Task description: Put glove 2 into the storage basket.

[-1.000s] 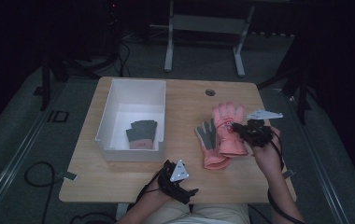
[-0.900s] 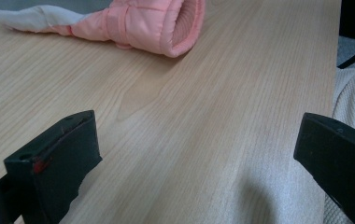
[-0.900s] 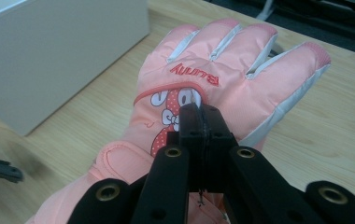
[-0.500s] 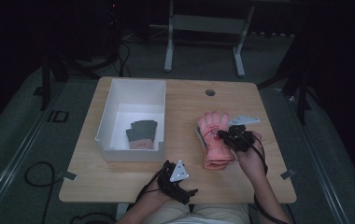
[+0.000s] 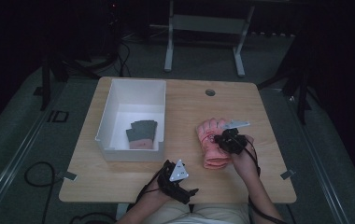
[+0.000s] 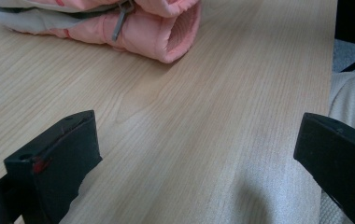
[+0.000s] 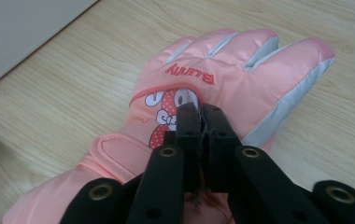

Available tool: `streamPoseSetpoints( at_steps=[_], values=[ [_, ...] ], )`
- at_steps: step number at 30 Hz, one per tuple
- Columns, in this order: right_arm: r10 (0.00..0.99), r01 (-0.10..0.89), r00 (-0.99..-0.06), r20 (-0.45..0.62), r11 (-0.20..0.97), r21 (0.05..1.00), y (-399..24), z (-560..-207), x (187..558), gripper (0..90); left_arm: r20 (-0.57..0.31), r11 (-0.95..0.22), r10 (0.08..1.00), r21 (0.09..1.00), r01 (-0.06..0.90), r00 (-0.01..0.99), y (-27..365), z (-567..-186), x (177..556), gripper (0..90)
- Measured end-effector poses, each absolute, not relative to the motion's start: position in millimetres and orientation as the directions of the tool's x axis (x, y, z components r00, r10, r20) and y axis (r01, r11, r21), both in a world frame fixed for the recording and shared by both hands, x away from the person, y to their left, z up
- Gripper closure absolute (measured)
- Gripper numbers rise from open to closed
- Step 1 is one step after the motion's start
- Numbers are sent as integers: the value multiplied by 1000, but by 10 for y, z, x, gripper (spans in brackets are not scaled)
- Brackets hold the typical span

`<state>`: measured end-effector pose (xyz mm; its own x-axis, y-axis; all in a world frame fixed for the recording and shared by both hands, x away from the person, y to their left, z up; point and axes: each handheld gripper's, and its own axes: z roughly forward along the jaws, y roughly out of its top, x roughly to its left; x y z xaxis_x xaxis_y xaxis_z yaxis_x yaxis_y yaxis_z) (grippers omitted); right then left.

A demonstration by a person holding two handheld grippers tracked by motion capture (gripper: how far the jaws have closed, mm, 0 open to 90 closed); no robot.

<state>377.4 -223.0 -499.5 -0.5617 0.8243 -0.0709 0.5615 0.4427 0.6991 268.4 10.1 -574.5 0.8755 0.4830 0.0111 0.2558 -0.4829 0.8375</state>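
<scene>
Pink ski glove [image 7: 203,93] lies flat on the wooden counter [image 5: 185,177], back side up, its fingers pointing away from the right hand-held gripper [image 7: 202,114] and its cuff toward the person. In the right gripper view the glove shows a red "Bunny" word, a cartoon rabbit and pale grey strips between the fingers. That hand-held gripper sits directly over the glove's back, its two black jaws drawn almost together with a thin pinch of something between the tips; the jaws have just opened by a sliver, and whether they grip the fabric cannot be told for sure. In the high view the right hand-held gripper [image 5: 229,140] rests on the glove [image 5: 210,144], with a white bin [image 5: 131,91] well off to its left, holding a dark grey glove [image 5: 142,132]. Left hand-held gripper [image 5: 178,179] hovers near the counter's front edge, jaws spread wide on nothing, the pink glove's cuff [image 6: 166,32] ahead of it and apart.
</scene>
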Motion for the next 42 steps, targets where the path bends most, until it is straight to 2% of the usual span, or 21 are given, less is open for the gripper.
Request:
streamPoseSetpoints(
  at_steps=[3, 9, 18, 22, 28, 32, 34, 35, 39, 42],
  values=[
    [824, 560, -565, -45, 423, 713, -2251, -4966, 3766, 821, 59, -475, 499, 853, 216, 865, 96, -5690, 2656, 0],
    [814, 537, -579, -42, 419, 732, -2295, -4844, 3738, 714, 12, -418, 490, 881, 222, 872, 96, -5524, 2664, 0],
    [811, 473, -582, -63, 401, 784, -2484, -4531, 3643, 681, -106, -372, 471, 876, 307, 876, 43, -5176, 2758, 1],
    [806, 448, -583, -100, 423, 788, -2573, -4457, 3626, 671, -76, -379, 476, 882, 282, 876, -23, -5032, 2826, 19],
    [812, 449, -577, -90, 408, 795, -2721, -4431, 3615, 650, -79, -361, 481, 890, 279, 873, -129, -4855, 3022, 33],
    [814, 456, -576, -71, 393, 798, -2785, -4467, 3619, 568, -68, -361, 492, 892, 274, 868, -213, -4777, 3128, 37],
    [822, 446, -566, -56, 363, 818, -2816, -4480, 3612, 651, -62, -359, 499, 893, 271, 864, -258, -4747, 3191, 43],
    [824, 443, -564, -46, 350, 825, -2829, -4483, 3612, 661, -66, -352, 503, 895, 274, 862, -271, -4738, 3226, 43],
    [820, 450, -571, -38, 351, 821, -2820, -4509, 3666, 664, -66, -346, 525, 894, 284, 849, -336, -4713, 3360, 66],
    [812, 446, -582, -45, 366, 817, -2759, -4520, 3711, 664, -53, -338, 566, 895, 291, 822, -367, -4690, 3450, 148]
  ],
)
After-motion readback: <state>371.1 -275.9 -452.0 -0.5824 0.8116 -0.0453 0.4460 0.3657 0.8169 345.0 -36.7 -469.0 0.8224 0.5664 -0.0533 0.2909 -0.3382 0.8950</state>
